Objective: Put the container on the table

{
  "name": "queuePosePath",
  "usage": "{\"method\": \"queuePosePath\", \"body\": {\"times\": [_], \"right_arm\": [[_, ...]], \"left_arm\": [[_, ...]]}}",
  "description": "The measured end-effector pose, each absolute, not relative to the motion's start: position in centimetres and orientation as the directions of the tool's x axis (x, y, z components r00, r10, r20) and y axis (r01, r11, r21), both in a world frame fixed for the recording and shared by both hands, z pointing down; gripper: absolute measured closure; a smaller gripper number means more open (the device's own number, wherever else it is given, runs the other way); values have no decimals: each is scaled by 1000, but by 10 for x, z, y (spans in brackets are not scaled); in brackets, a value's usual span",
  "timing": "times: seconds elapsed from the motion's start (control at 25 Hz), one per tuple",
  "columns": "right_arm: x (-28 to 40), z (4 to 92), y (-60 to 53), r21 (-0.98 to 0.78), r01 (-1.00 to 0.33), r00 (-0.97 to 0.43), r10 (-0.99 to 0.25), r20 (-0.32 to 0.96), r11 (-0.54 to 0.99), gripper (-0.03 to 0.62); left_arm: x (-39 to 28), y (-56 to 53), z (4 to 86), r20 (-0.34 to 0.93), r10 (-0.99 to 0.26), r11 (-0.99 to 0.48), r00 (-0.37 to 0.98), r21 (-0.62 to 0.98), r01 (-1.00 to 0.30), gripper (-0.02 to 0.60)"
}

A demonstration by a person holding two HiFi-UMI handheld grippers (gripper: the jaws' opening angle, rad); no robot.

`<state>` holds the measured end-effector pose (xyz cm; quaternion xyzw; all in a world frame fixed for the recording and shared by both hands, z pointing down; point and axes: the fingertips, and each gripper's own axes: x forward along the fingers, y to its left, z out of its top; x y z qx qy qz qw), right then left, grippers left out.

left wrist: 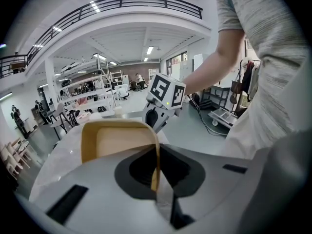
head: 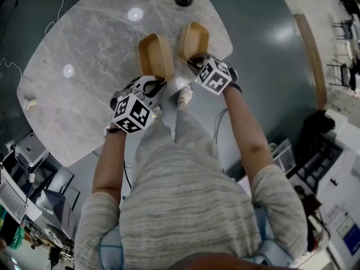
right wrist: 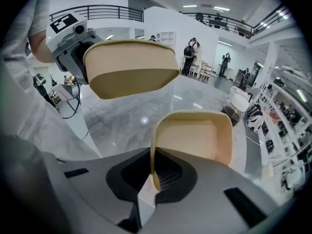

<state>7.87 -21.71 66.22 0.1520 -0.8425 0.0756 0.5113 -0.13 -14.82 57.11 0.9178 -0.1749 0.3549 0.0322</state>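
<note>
Head view: steeply down, above the table.
Gripper views: close behind own jaws, turned toward each other.
Shared: table's near edge, left container.

This is a large open lab or workshop hall on two levels. A balcony railing runs above, white shelves stand in rows, people stand in the background, and a laptop lies near the marble table.

The left container and right container are tan, the table grey-veined marble, the floor dark teal.
</note>
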Motion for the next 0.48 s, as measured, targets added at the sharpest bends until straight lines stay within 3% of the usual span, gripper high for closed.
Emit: {"method": "queuePosePath", "body": {"times": [0.48], "right_arm": [[75, 671, -224, 34, -355, -444, -201, 873, 934, 586]], "left_arm": [[-2, -150, 576, 665, -292, -936, 687, -52, -347, 572]]}}
